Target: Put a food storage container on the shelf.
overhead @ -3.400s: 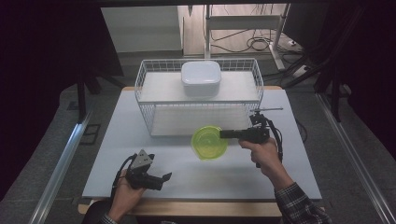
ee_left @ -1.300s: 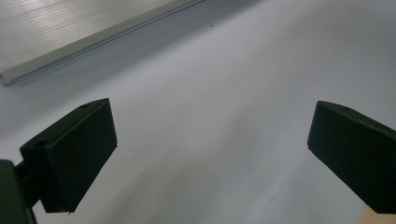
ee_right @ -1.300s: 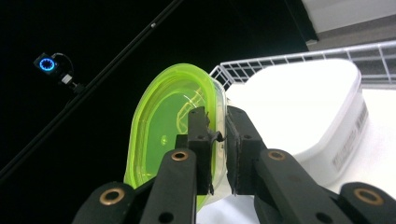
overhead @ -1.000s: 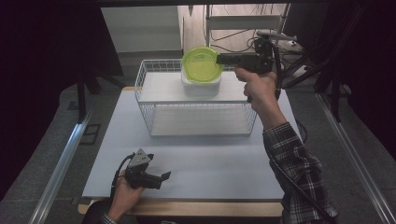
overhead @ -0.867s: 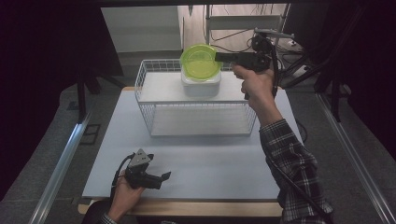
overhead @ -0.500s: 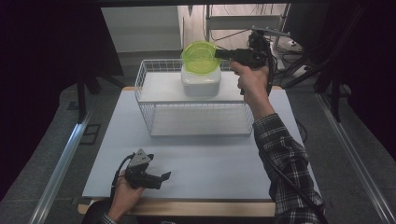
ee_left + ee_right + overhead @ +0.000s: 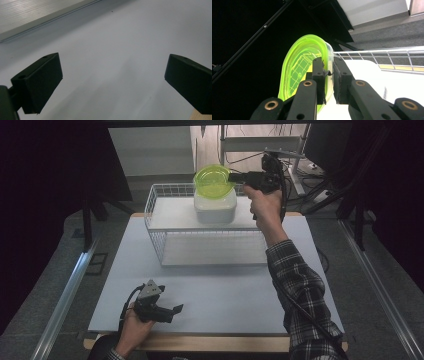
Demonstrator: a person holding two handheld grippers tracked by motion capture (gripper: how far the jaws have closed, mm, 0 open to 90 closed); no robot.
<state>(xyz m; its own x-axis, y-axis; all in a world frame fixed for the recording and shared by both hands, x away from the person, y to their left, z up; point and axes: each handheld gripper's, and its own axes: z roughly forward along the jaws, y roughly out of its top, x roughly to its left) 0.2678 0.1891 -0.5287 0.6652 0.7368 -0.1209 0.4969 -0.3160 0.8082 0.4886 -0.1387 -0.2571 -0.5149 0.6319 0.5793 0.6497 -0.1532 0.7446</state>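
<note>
White container partly behind bowl

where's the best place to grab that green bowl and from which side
By its thin rim, from the right side, as the right gripper does now: one jaw inside the wall, one outside. The green bowl is wide and shallow, too broad to span, and it hangs over the white box in the wire basket.

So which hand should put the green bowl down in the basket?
The right. Its claw already pinches the green bowl above the white container in the wire basket; the left claw rests open near the table's front edge.
</note>
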